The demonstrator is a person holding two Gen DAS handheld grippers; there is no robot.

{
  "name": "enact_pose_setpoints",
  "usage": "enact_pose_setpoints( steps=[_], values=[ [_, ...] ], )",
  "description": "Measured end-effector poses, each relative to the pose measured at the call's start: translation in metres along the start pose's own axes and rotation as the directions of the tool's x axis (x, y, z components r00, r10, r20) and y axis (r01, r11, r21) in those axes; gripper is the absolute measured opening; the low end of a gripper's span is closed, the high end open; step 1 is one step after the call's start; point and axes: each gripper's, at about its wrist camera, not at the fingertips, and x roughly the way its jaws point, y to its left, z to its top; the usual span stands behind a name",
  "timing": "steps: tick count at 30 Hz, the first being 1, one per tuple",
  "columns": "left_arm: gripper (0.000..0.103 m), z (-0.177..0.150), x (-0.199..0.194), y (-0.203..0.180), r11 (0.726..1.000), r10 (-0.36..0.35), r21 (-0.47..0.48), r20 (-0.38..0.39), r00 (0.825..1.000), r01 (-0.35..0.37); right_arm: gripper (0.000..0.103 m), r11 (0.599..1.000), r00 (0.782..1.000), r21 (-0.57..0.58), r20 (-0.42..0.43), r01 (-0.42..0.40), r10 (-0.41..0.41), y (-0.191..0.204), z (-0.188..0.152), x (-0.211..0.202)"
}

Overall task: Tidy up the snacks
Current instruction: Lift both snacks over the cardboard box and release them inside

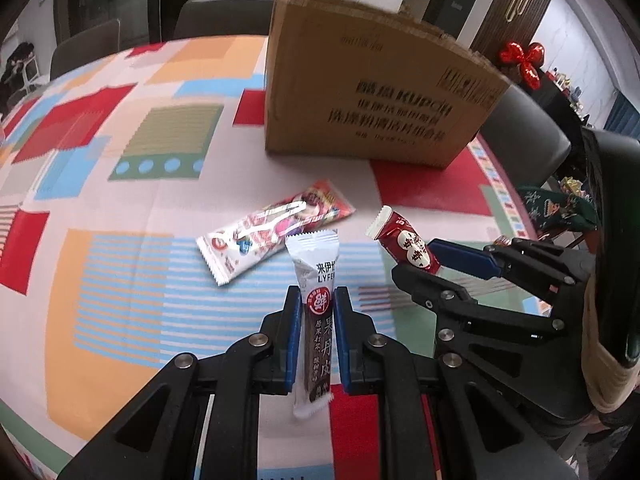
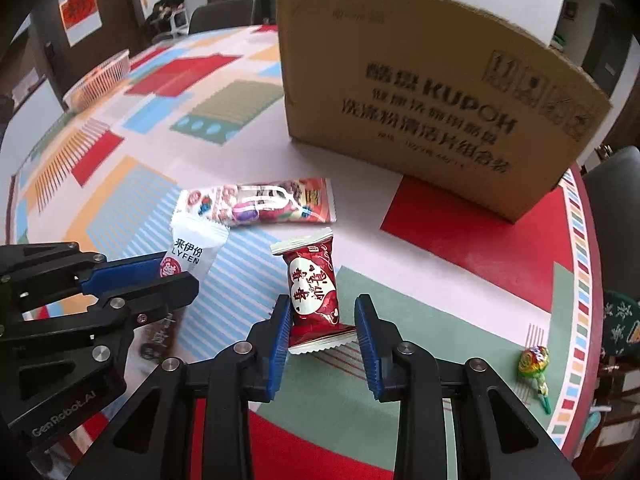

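Plainly, left tool (image 1: 317, 295) pinches fruit strip (image 1: 315, 258) — right tool (image 2: 323, 303) grips red candy (image 2: 313, 290).

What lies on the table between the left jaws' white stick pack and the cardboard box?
One long snack packet lies flat between the stick pack and the box; otherwise bare tablecloth. Both wrist views show it.

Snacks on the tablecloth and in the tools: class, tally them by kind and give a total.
Long white LYFEN stick: 1
Red heart-label candy: 1
Flat white-and-red packet: 1
Lollipop: 1
Total: 4
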Motion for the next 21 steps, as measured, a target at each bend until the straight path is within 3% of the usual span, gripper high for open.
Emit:
enact_pose_setpoints(
  steps=[9,21],
  values=[
    [0.015,0.021,-0.035,-0.011,1.000,-0.007,0.019,0.103,0.995,0.005,0.033,0.999,0.992,0.031,0.117,0.034,-0.037,-0.006,0.011,-0.045],
    [0.011,0.046,-0.072,-0.021,0.998,-0.032,0.051,0.210,0.977,0.022,0.033,0.997,0.965,0.070,0.257,0.037,-0.054,-0.010,0.034,-0.099]
  ],
)
